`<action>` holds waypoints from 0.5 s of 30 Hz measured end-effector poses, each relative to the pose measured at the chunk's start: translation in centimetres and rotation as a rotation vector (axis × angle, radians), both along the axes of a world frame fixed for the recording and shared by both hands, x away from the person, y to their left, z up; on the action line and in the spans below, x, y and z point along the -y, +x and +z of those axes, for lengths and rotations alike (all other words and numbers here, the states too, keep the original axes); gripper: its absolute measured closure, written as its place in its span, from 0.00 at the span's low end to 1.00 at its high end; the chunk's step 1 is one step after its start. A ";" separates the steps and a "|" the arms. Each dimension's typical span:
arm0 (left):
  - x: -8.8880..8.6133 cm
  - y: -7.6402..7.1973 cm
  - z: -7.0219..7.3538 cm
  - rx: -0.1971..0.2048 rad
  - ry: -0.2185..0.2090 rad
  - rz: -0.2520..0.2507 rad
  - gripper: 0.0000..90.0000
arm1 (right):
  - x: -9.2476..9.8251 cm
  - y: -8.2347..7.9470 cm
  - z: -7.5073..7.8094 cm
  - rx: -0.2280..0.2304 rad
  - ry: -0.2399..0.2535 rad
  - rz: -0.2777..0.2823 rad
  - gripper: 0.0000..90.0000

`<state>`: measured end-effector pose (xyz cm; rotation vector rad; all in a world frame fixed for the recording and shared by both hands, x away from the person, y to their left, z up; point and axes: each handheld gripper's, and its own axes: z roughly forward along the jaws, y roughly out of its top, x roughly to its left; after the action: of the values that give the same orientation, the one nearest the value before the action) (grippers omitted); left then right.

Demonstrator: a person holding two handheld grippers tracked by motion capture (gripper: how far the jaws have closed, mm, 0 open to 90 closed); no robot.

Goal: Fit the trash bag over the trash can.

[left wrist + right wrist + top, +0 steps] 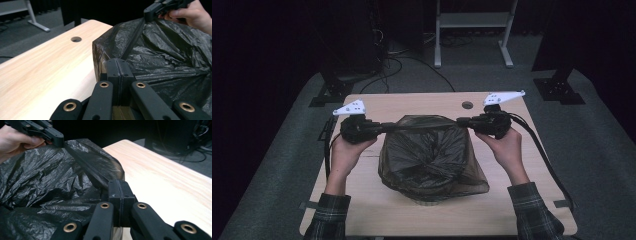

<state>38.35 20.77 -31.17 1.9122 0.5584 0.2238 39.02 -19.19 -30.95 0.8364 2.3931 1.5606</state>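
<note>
While both grippers pinch its rim, black bag (432, 155) hangs stretched between them.

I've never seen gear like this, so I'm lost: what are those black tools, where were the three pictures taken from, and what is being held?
A person holds a hand-operated two-jaw tool in each hand: the left gripper and the right gripper. One picture looks down from above the wooden table; the other two come from cameras riding on each gripper, looking along its jaws. On the table sits a black plastic bin bag, apparently draped over a container. Both grippers are shut on the bag's rim, pulling it taut between them.
</note>
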 end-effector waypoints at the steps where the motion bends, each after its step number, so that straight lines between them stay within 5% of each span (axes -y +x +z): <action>1: 0.1 0.2 0.0 0.006 -0.002 0.014 1.00 | 0.0 0.2 0.0 0.001 0.006 -0.006 1.00; 9: 1.1 3.2 -1.8 0.023 0.051 0.118 1.00 | -0.8 2.4 -1.7 0.030 -0.028 -0.111 1.00; 15: 1.6 4.7 -4.6 -0.011 0.092 0.134 1.00 | -1.5 3.8 -4.1 0.016 -0.094 -0.154 1.00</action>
<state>43.01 19.22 -35.77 1.9674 0.6950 0.3305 42.87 -17.64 -35.06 0.9592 2.3100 1.3814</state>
